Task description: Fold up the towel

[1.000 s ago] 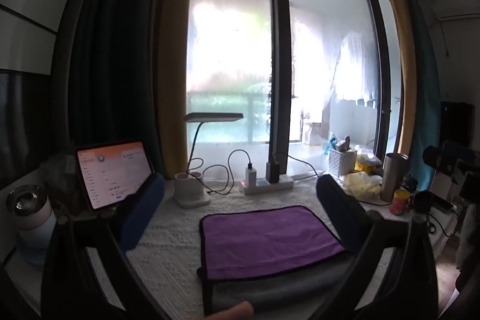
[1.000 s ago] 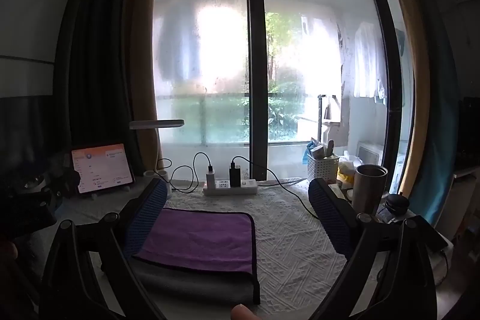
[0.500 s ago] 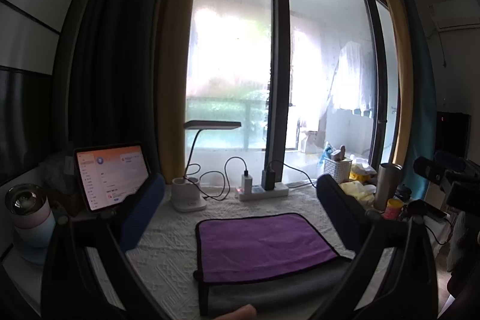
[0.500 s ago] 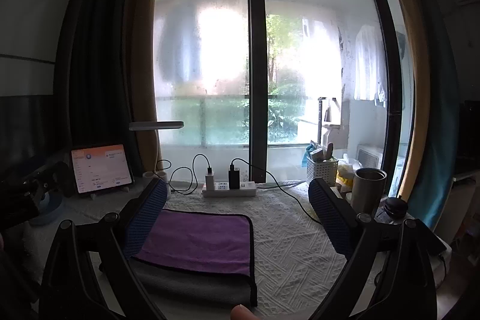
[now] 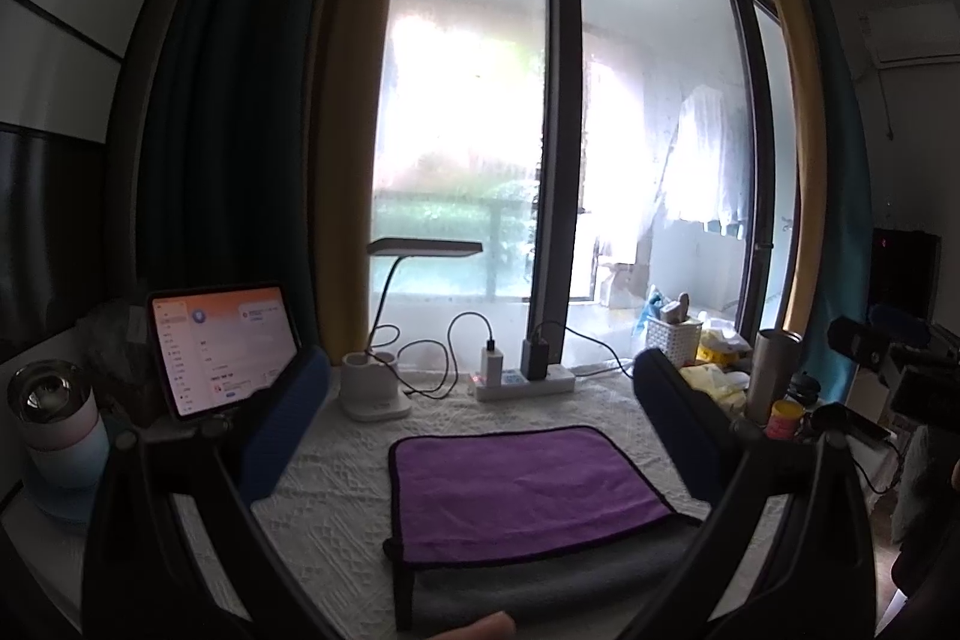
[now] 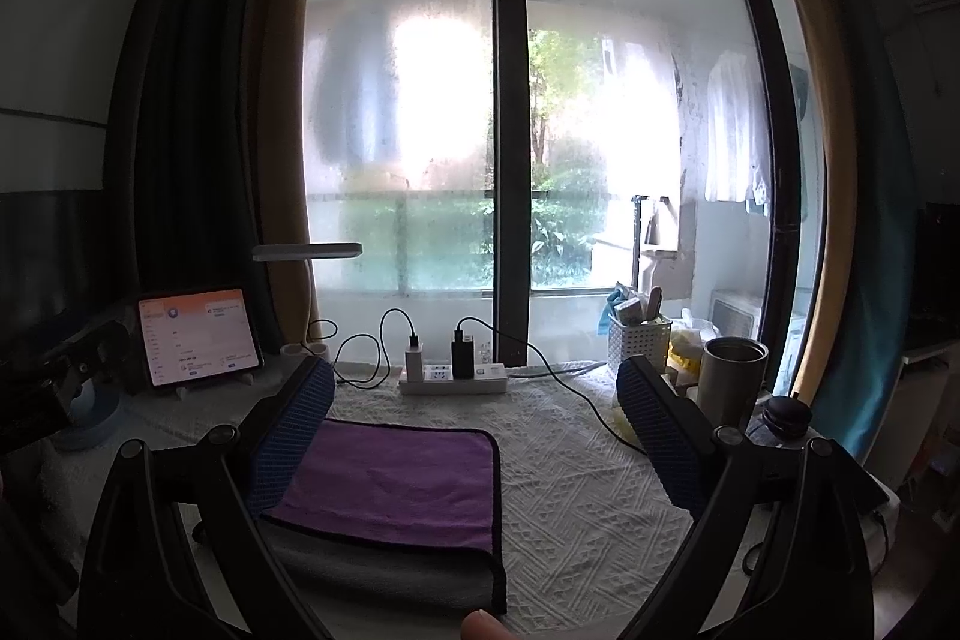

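The towel (image 5: 516, 490) lies folded on the white textured tablecloth, purple side up with a grey layer showing along its near edge. It also shows in the right wrist view (image 6: 390, 484), lower left. My left gripper (image 5: 480, 418) is open and empty, held above and behind the towel, its blue fingers (image 5: 282, 424) spread to either side. My right gripper (image 6: 474, 430) is open and empty, raised over the table, with its left finger (image 6: 294, 436) in front of the towel's left edge.
A tablet (image 5: 222, 346) on a stand, a desk lamp (image 5: 378, 394), a power strip (image 5: 522, 382) with cables, a white basket (image 6: 639, 346) and a steel cup (image 6: 732, 382) line the back of the table. A pink-blue tumbler (image 5: 54, 430) stands far left.
Both grippers have risen and tilted slightly upward, so the table and towel sit lower in both views. The towel has not moved.
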Tool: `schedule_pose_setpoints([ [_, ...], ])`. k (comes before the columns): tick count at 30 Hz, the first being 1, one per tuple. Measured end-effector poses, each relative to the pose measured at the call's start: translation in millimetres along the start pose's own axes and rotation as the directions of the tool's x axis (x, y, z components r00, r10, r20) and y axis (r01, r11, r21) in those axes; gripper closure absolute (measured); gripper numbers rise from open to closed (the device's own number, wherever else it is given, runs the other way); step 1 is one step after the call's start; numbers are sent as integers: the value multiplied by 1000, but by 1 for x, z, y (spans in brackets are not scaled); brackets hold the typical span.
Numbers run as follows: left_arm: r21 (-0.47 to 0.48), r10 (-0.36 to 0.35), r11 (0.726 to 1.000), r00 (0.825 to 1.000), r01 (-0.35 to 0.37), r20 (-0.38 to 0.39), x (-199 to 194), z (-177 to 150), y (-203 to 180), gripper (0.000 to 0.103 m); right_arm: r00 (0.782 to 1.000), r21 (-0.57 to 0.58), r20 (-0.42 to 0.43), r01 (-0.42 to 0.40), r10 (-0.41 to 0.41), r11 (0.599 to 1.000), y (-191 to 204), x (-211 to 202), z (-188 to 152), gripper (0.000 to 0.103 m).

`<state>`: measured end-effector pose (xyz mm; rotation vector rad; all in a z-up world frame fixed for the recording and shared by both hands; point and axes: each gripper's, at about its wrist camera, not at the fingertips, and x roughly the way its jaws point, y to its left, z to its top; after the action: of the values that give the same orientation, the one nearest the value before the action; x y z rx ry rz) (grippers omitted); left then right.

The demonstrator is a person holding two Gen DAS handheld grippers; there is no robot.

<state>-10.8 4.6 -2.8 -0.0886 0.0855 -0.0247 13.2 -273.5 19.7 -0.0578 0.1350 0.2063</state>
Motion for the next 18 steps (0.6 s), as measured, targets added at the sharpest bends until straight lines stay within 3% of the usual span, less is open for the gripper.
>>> schedule_pose_setpoints([
  [18,1,-2,1000,1000,2,-3,-2,-1,0,1,1000,7,-8,-25,25,1000,6,2,0,6],
])
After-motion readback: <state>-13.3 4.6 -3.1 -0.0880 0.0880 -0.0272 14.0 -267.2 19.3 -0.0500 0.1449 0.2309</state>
